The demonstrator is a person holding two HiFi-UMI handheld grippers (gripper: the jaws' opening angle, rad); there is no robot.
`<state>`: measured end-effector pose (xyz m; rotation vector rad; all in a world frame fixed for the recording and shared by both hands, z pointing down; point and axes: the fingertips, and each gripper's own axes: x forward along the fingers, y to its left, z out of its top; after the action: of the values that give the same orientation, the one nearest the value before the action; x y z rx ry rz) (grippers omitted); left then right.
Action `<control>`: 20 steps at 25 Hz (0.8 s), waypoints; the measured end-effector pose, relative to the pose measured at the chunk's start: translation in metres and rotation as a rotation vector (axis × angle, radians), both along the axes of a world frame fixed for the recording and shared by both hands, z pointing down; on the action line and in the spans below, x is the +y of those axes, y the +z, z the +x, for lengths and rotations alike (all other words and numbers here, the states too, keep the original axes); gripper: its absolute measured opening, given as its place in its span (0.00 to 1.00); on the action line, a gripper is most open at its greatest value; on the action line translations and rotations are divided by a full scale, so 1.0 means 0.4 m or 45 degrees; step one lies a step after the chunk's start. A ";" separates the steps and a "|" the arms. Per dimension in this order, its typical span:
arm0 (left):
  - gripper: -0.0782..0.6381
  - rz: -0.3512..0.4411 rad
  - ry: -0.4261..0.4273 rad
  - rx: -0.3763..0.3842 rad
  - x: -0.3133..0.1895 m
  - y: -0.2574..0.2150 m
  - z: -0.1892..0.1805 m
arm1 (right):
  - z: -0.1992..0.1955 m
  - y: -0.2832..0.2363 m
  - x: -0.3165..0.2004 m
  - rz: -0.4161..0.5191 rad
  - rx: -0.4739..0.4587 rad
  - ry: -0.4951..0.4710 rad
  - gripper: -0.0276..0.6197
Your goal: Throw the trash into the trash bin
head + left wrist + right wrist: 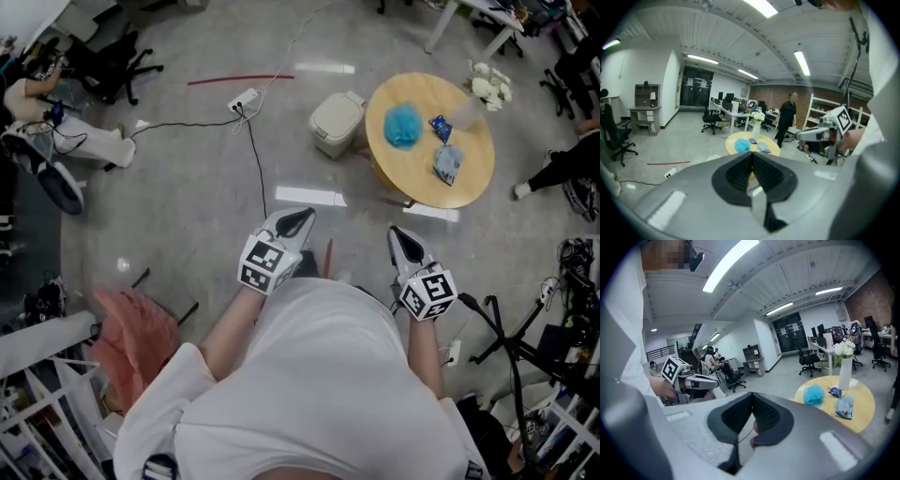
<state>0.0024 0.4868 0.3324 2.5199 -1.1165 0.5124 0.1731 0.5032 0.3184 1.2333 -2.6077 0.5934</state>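
left gripper (301,218) and right gripper (402,235) closed, empty; the cable (257,167) at 11 o'clock may trip a walk to the table (424,180).

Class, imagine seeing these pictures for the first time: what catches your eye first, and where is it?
A round yellow wooden table stands out at upper right, bearing a fluffy blue sponge. A beige lidded trash bin stands on the floor just left of it. Nearer the person, the left tongs and right tongs are shut and empty.
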 end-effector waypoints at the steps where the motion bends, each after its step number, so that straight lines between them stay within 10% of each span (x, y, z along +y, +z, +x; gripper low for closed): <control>1: 0.12 -0.003 0.012 -0.003 -0.021 0.000 -0.012 | -0.016 -0.001 -0.020 -0.002 0.003 0.005 0.04; 20: 0.12 -0.036 0.164 -0.006 -0.272 0.045 -0.226 | -0.202 0.014 -0.243 -0.035 0.060 0.193 0.04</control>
<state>-0.0881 0.3779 0.3503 2.5785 -0.9461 0.5641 0.0921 0.4059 0.3242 1.4276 -2.4751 0.6160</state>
